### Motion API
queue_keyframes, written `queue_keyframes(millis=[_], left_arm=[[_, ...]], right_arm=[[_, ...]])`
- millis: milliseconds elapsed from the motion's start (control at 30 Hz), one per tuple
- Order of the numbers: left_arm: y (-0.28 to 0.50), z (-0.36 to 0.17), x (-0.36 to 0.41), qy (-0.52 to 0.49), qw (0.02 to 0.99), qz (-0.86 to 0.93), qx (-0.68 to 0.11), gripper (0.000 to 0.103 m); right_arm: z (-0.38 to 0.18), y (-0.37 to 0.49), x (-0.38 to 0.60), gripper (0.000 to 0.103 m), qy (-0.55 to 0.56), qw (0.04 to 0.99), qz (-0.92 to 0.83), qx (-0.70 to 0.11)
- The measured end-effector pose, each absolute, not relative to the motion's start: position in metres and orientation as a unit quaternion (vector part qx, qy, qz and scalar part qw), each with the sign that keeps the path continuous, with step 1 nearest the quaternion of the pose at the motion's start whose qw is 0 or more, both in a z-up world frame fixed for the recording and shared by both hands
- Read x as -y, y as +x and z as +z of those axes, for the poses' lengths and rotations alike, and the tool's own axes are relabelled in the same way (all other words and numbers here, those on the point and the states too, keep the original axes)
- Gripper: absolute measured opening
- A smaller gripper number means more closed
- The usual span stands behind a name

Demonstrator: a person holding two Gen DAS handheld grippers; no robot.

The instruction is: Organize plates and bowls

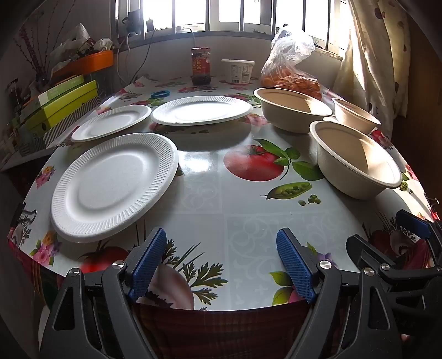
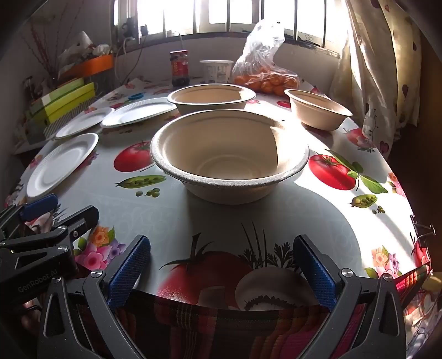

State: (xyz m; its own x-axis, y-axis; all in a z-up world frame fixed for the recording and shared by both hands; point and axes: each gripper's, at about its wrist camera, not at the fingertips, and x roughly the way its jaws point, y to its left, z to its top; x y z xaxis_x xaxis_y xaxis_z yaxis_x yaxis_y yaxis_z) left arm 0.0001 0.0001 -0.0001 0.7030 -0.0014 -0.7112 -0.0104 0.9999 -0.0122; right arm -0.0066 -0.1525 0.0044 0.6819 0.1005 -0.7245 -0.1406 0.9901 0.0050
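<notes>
Overhead, both grippers' fingers gape empty above three plates (image 1: 114, 187) and bowls (image 2: 229, 154).

Harsh window (image 1: 193, 13) backlight, fisheye-warped edges

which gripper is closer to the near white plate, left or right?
Left. The left gripper hangs open at the table edge, with the near white plate just ahead on its left. The right gripper, also open, faces the nearest bowl, the plate lying far to its left.
</notes>
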Motion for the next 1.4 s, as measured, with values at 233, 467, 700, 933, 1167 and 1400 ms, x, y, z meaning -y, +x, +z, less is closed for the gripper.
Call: queue_keyframes(millis=[233, 467, 700, 933, 1167, 1400], left_arm=[[0.0027, 0.0008, -0.0008, -0.009, 0.923, 0.003, -0.386, 0.082], [0.0, 0.0, -0.0001, -0.008, 0.924, 0.002, -0.382, 0.082], [0.0, 0.0, -0.0001, -0.008, 0.924, 0.002, -0.382, 0.082], [-0.0003, 0.0036, -0.0026, -0.007, 0.925, 0.002, -0.381, 0.082], [-0.0005, 0.0033, -0.0024, -0.007, 0.925, 0.002, -0.38, 0.082], [-0.0006, 0.0038, -0.0028, -0.007, 0.925, 0.002, -0.38, 0.082]], right_arm=[[0.0045, -0.007, 0.1527, 0.103, -0.026, 0.917, 0.066, -0.392], [0.005, -0.0073, 0.1528, 0.103, -0.026, 0.918, 0.066, -0.391], [0.005, -0.0077, 0.1527, 0.103, -0.026, 0.918, 0.066, -0.391], [0.005, -0.0081, 0.1526, 0.103, -0.025, 0.918, 0.066, -0.39], [0.0051, -0.0084, 0.1526, 0.103, -0.026, 0.918, 0.066, -0.39], [0.0052, -0.0085, 0.1526, 0.103, -0.026, 0.918, 0.066, -0.389]])
